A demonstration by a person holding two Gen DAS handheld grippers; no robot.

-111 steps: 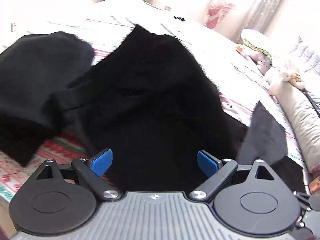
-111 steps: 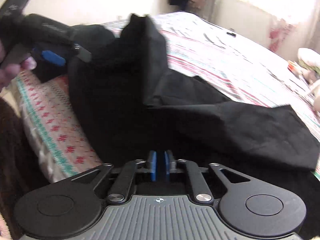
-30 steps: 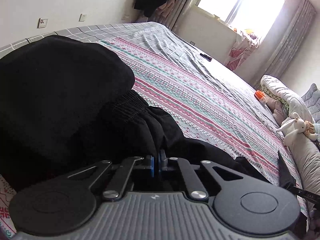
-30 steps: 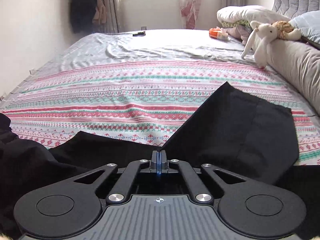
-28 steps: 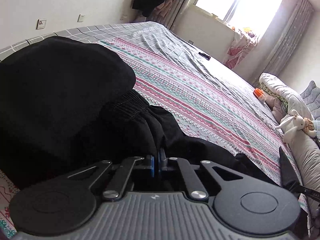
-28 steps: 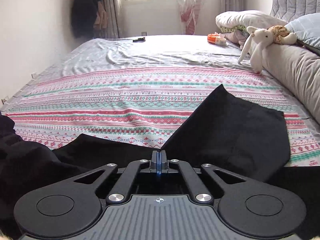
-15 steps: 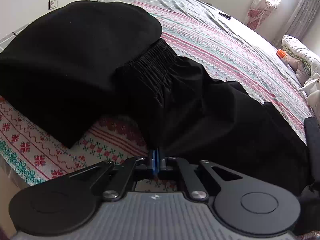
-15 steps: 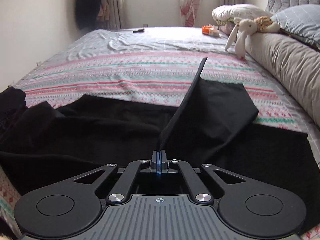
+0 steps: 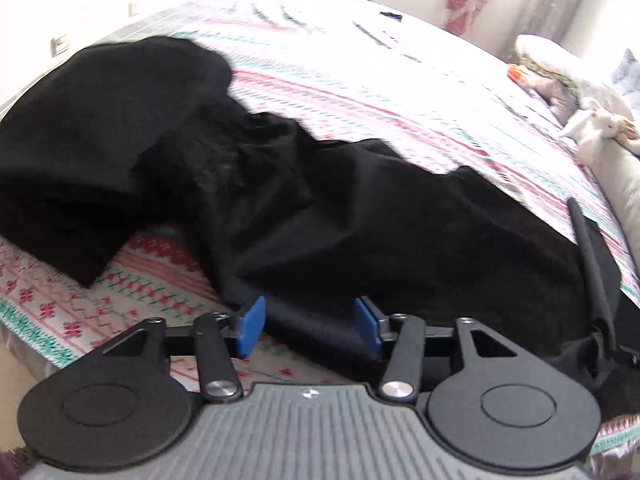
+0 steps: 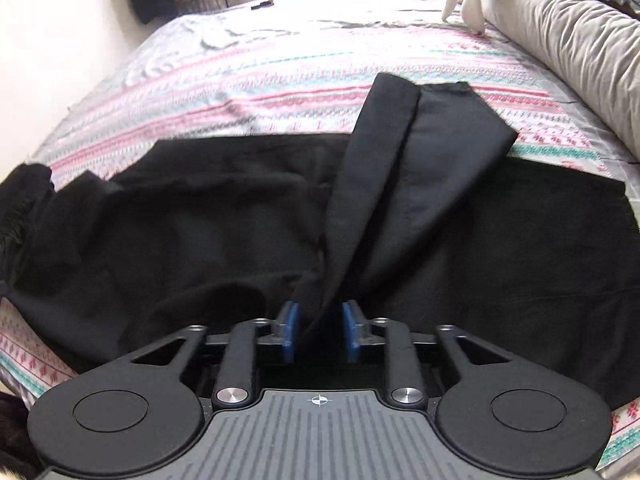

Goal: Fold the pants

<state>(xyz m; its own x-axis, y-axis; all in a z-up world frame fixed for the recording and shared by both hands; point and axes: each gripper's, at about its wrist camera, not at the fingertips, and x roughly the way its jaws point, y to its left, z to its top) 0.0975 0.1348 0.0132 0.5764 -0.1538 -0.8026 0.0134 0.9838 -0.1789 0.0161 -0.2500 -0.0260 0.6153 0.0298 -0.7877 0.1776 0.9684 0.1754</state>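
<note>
While both grippers' jaws are opening, the pants [image 10: 248,220] lie lengthwise along the bed's [image 10: 280,76] near edge, cloth loose between right gripper [image 10: 319,334] and left gripper [image 9: 307,330] pads.

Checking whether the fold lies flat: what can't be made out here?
- Left wrist view: black pants motion-blurred; layers merge with the other black garment.
- Right wrist view: pants' near edge hidden behind the right hand-held gripper; waistband cut off at the left edge.
- Bedspread overexposed.
</note>
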